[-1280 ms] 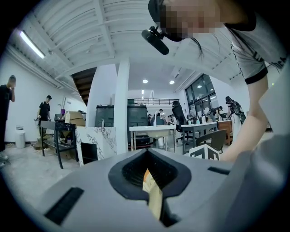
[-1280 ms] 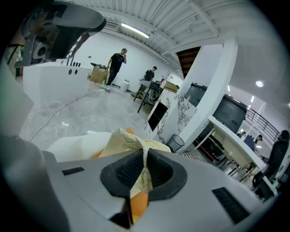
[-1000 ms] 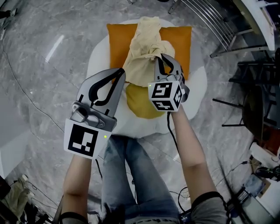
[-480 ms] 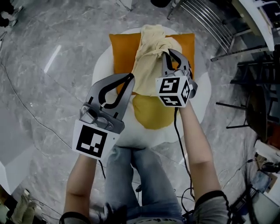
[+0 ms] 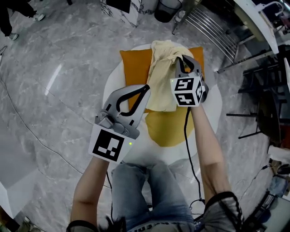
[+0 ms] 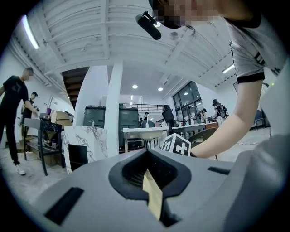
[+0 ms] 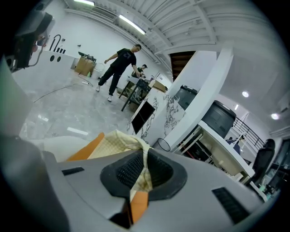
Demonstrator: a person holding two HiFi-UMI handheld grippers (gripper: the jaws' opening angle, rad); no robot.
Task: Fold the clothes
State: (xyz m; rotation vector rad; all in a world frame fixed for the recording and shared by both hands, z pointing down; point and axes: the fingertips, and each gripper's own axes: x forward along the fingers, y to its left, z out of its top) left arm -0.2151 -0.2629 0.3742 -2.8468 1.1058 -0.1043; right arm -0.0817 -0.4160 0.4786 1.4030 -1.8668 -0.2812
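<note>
A pale cream garment (image 5: 163,79) hangs bunched between my two grippers over a flat orange cloth (image 5: 135,68) on the round white table (image 5: 113,88). At the garment's near left edge, my left gripper (image 5: 146,89) is shut on it. The left gripper view shows a thin cream strip (image 6: 153,195) pinched in the left gripper (image 6: 148,156). On the far right, my right gripper (image 5: 182,60) is shut on the garment's upper part. Cream fabric (image 7: 118,139) and a bit of orange run through the right gripper (image 7: 146,153). A yellow round patch (image 5: 170,129) lies on the table below the garment.
A metal rack (image 5: 213,22) and dark furniture frames (image 5: 265,90) stand to the right of the table. A dark bin (image 5: 163,9) sits beyond it. The person's jeans-clad legs (image 5: 149,190) are at the table's near edge. Cables trail over the marble floor (image 5: 50,104).
Both grippers have moved to the right and farther over the table with the garment in them. The garment now hangs more spread between them.
</note>
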